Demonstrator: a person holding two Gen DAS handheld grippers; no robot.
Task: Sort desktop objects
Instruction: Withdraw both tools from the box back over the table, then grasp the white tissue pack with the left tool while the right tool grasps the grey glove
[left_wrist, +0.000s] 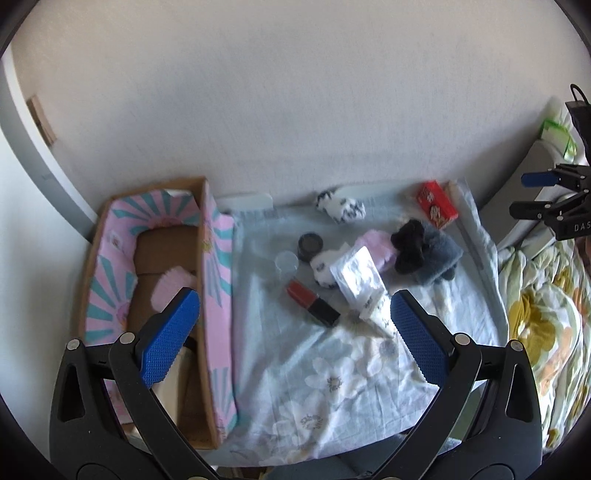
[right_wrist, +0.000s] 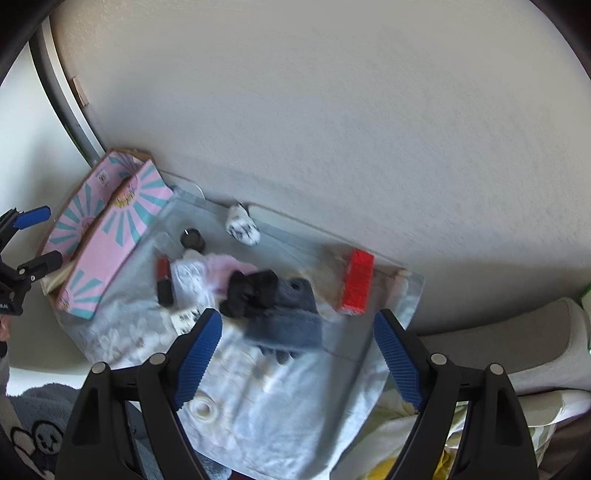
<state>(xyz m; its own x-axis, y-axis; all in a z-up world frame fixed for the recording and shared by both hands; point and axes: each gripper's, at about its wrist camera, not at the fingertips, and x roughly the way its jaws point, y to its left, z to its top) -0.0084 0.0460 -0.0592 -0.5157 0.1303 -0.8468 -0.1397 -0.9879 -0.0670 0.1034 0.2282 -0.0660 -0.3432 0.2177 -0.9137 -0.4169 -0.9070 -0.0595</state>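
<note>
Left gripper (left_wrist: 291, 334) and right gripper (right_wrist: 297, 356): both released, ribbed blue pads empty. Fuzzy grey sock (right_wrist: 288, 321) at the right gripper's 12 o'clock; glossy red box (right_wrist: 356, 282) at 1 o'clock.

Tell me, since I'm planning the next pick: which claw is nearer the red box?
Right. The right claw hovers just in front of the red box; the left claw hangs by the cardboard box.

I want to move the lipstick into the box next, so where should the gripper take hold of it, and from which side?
Probably grip the lipstick across its black half, coming from above with the jaws spanning its narrow width. It lies flat on the floral cloth, long and square-sided, so its long faces suit the pads. The white packet crowds its right side, so approach from the clearer near-left.
</note>
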